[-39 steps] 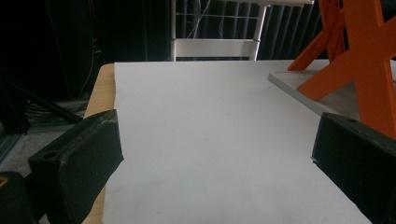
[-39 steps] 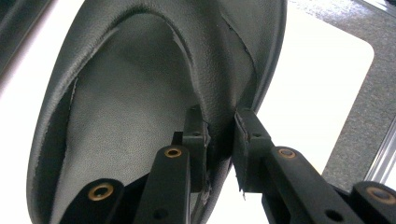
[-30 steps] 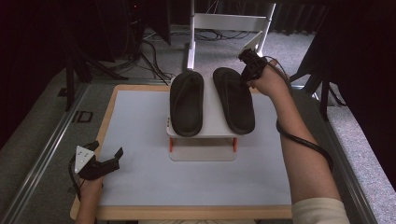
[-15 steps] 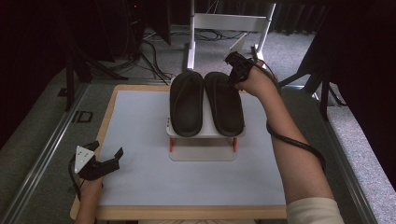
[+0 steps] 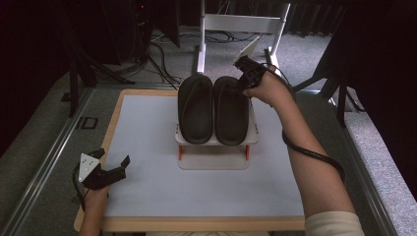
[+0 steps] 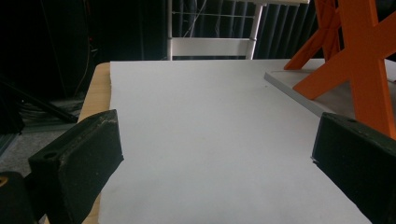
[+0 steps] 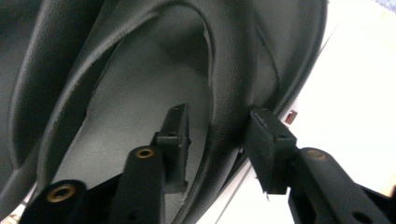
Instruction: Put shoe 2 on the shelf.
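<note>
Two black slippers lie side by side on a small white stand [image 5: 216,161] with orange legs: the left slipper [image 5: 195,108] and the right slipper [image 5: 230,112]. My right gripper [image 5: 244,73] is at the far end of the right slipper. In the right gripper view its jaws [image 7: 217,135] have just been opening and straddle that slipper's [image 7: 140,93] raised side wall, one jaw inside and one outside, with a gap at the inner pad. My left gripper [image 5: 114,156] rests open on the board's front left corner, nothing between its jaws [image 6: 217,154].
The stand sits mid-board on a pale blue board with a wooden rim [image 5: 114,129]. Its orange leg [image 6: 369,70] and grey base plate [image 6: 299,86] rise at the right of the left gripper view. A white frame [image 5: 243,23] and cables lie beyond the table.
The right hand swung the right slipper leftward until it lay parallel beside the left one, then its jaws parted. The left gripper has stayed where it was.
</note>
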